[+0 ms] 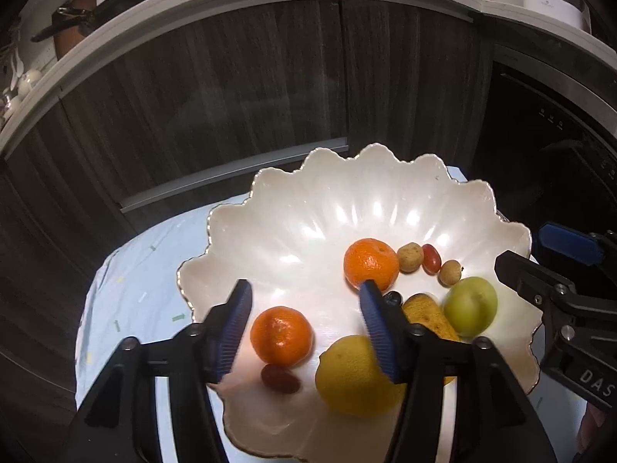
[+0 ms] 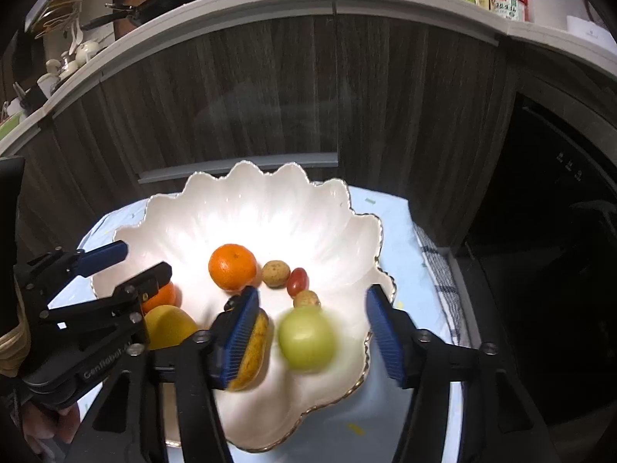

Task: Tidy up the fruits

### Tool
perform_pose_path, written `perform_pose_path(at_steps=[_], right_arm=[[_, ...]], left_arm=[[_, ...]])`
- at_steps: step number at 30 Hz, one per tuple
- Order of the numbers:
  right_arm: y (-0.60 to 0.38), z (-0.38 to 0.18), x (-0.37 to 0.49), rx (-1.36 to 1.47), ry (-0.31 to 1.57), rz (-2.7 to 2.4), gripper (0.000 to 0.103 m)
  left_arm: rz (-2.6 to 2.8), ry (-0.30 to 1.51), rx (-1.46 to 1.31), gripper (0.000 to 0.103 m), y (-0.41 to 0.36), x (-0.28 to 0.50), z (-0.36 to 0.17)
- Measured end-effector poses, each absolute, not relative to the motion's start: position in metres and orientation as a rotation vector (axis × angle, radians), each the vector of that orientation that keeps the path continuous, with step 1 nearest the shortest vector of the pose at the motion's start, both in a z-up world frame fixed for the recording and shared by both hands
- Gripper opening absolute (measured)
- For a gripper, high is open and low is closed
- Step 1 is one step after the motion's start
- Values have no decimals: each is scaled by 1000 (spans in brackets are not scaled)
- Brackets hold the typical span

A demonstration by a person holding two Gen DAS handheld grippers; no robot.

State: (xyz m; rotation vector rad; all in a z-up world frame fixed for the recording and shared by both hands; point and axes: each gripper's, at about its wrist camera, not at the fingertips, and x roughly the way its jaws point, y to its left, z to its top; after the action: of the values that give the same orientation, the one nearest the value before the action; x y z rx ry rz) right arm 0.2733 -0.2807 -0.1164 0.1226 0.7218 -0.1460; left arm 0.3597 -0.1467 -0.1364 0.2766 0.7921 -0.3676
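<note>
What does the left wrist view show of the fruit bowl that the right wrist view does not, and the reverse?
Only the left wrist view shows the dark red fruit below the near tangerine and a blueberry. Only the right wrist view shows the checked cloth beside the bowl. Both show the lemon, the green fruit and the far tangerine.

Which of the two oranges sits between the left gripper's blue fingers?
The near orange, alone on the bowl's left side by a dark red fruit. The pads do not touch it. The other orange lies farther back, beside a small brown fruit.
</note>
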Motion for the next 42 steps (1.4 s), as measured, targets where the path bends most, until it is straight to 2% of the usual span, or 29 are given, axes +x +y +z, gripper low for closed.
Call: perform_pose_path(at_steps=[7, 9, 16, 20, 25, 42], right_arm=[[-279, -109, 267, 127, 707, -154, 71], [-277, -106, 265, 124, 703, -157, 73], [-269, -94, 249, 116, 678, -161, 77], [-264, -90, 241, 115, 673, -162, 77], [-258, -83, 228, 103, 662, -171, 81], [-235, -59, 178, 72, 626, -175, 81]], left_arm=[[-349, 788, 256, 68, -140, 356, -127], [-338, 785, 247, 74, -137, 353, -124], [-319, 774, 237, 75, -129, 337, -112], [-303, 764, 225, 81, -121, 329, -104], [-293, 748, 220, 81, -111, 314, -93], [-269, 733, 196, 83, -85, 256, -66]])
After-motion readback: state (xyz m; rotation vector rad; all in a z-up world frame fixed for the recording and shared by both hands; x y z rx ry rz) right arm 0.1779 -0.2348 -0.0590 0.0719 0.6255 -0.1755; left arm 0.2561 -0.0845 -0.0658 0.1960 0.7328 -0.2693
